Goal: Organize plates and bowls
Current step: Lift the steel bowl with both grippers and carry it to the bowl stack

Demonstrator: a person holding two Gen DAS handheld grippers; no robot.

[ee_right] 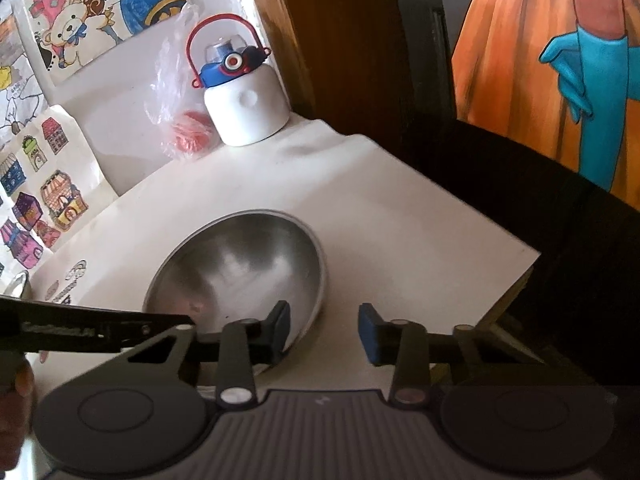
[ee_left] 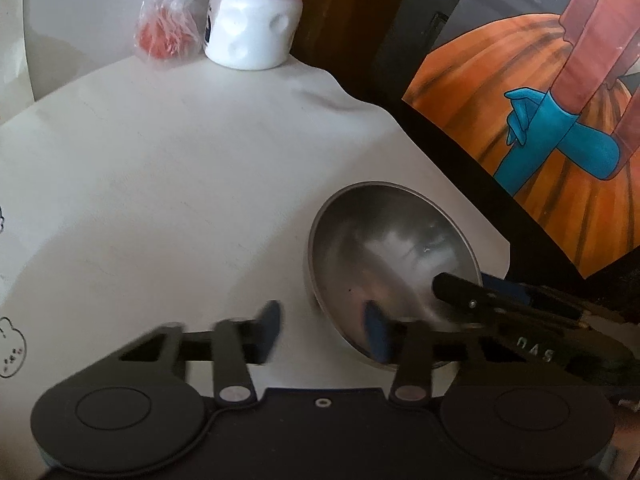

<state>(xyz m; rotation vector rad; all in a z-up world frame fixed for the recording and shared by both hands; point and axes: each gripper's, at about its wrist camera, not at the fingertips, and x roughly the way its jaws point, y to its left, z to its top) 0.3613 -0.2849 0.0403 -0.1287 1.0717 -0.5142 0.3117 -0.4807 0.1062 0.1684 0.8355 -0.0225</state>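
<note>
Steel bowl upright on white table, near its edge. Left gripper and right gripper each half-spread astride the rim, one pad inside, one outside, not yet pinching. Close squarely, both sides evenly; lift level.

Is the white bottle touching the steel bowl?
Apart. The right wrist view shows bare white tabletop between the white bottle and the steel bowl.

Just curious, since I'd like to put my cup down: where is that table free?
Free: the white tabletop between the steel bowl and the water bottle. Crowded: the back corner with bottle and plastic bag, and around the bowl.
</note>
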